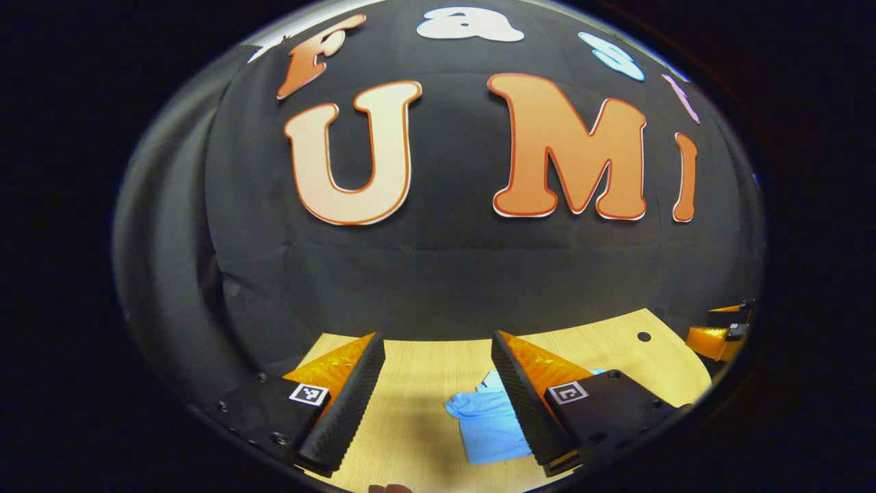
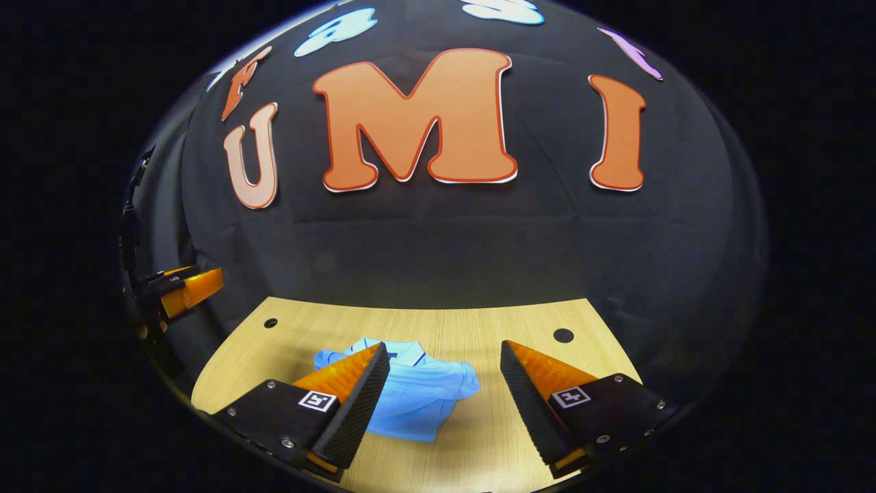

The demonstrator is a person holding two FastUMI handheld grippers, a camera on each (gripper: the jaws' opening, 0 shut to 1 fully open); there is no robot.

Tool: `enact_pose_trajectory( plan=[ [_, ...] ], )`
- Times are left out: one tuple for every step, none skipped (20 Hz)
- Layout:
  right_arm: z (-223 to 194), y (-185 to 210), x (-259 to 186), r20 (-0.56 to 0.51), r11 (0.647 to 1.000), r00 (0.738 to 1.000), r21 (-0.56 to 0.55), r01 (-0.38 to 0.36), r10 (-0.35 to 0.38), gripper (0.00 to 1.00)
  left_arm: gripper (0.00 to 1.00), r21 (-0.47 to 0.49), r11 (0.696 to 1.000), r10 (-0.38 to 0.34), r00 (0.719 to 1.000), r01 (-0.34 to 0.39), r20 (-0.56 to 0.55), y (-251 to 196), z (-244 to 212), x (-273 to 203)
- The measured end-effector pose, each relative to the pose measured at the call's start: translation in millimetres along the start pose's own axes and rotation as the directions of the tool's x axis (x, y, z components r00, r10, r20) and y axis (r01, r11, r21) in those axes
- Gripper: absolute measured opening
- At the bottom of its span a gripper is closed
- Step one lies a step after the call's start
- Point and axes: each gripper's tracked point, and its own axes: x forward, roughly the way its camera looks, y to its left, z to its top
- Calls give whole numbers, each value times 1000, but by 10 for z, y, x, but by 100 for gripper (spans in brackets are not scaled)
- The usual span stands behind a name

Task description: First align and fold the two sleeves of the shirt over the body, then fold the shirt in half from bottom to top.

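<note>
- Pale blue cotton, a small shirt [image 2: 410, 400], lies on a light wooden table [image 2: 479, 322] in the lower middle of the right gripper view. Its collar points toward the top of the frame, at the far side, and a bunched sleeve sticks out to the right.
- Its left part is hidden behind a finger, so I cannot tell whether the sleeves are already folded over the body. The cloth looks rumpled and compact rather than spread flat. That would fit a shirt waiting to be straightened, or one part-way through its sleeve folds.
- Right gripper [image 2: 438, 383]: jaws spread wide, holding nothing, raised above the table. The shirt sits between and behind the fingers, probably so the person can look down on it.
- Left gripper [image 1: 438, 373]: also wide open and empty, at the bottom of the left gripper view. The shirt [image 1: 489, 421] peeks out at the lower centre, partly behind the right-hand finger [image 1: 523, 400].
- Each view also catches the other gripper far off at the frame edge: right gripper [image 1: 715, 335] at middle right of the left gripper view, left gripper [image 2: 181, 287] at middle left of the right gripper view. They seem held well apart, one to each side of the shirt, which would suit reaching a sleeve each.
- Two dark round holes sit near the table's far corners.
</note>
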Motion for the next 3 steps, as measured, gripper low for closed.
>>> enact_pose_trajectory(
  plan=[
    [-6,-37,-97,11,1000,1000,3,1,-1,98,100,-13,1000,7,1000,-7,8,29,-8,-106],
    [-13,-57,-151,21,1000,1000,5,1,-1,98,100,-28,999,16,1000,-16,10,61,-36,-214],
    [-14,-106,-283,37,1000,999,10,6,-6,98,100,-42,999,30,999,-29,23,106,-51,-345]
  ],
)
